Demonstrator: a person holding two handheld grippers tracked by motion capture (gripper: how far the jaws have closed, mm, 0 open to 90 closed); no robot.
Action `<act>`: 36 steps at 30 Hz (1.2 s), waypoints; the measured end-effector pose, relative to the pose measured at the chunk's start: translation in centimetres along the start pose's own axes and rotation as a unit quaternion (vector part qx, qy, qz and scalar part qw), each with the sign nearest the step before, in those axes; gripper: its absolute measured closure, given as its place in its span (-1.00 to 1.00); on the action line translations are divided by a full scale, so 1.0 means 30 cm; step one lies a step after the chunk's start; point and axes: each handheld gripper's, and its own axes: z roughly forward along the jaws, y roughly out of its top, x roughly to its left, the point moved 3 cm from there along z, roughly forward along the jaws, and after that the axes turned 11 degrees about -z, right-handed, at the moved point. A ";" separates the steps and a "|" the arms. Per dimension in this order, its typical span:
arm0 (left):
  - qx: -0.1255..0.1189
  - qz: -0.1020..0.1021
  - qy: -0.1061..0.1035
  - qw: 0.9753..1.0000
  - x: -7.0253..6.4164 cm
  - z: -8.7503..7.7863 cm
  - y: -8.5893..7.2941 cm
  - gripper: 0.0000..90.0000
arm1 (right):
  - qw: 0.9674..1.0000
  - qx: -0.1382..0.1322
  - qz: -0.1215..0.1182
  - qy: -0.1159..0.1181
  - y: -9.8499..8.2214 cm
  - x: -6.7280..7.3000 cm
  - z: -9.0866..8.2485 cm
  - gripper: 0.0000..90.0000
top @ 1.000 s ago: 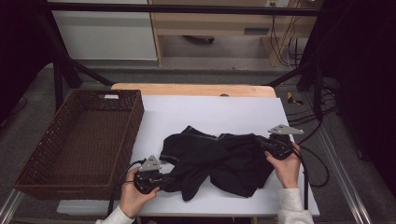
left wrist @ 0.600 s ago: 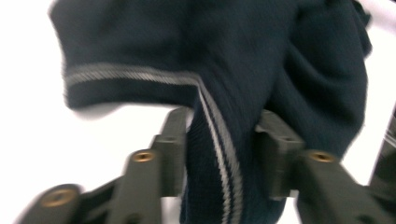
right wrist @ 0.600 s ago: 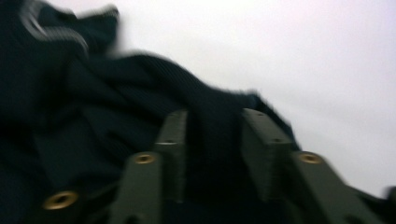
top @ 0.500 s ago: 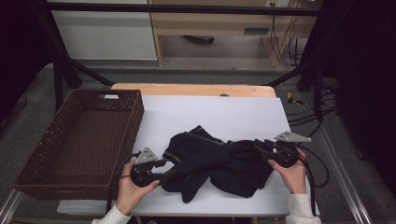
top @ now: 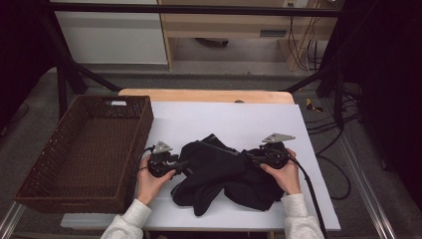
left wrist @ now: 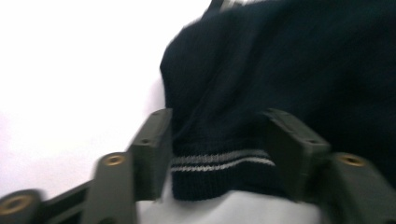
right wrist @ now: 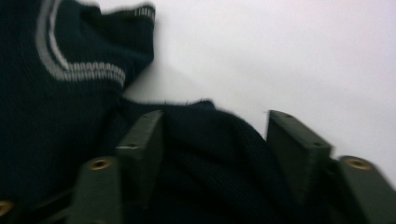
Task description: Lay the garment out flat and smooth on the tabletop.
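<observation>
1. Both sets of fingers stand partly apart: the left gripper has its fingers on either side of a striped cuff of the dark knitted sweater, and its jaws have just been closing again after opening, with the cuff between them but not visibly pinched.
2. On the right gripper, the fingers straddle a fold of the same sweater, and its jaws have just been opening; the knit lies between them without the pads clearly pressing on it.
3. Crumpled in a heap, the sweater lies on the white table, near the person's edge, between the two grippers.
4. Grey stripes show on the cuff in the left gripper view and along another edge in the right gripper view.
5. Left of the table top sits a brown wicker basket, just beside the left hand.
</observation>
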 end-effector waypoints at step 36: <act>-0.020 0.004 -0.005 1.000 -0.022 -0.062 -0.010 0.16 | 0.999 -0.049 0.003 -0.013 0.000 0.001 -0.189 -0.05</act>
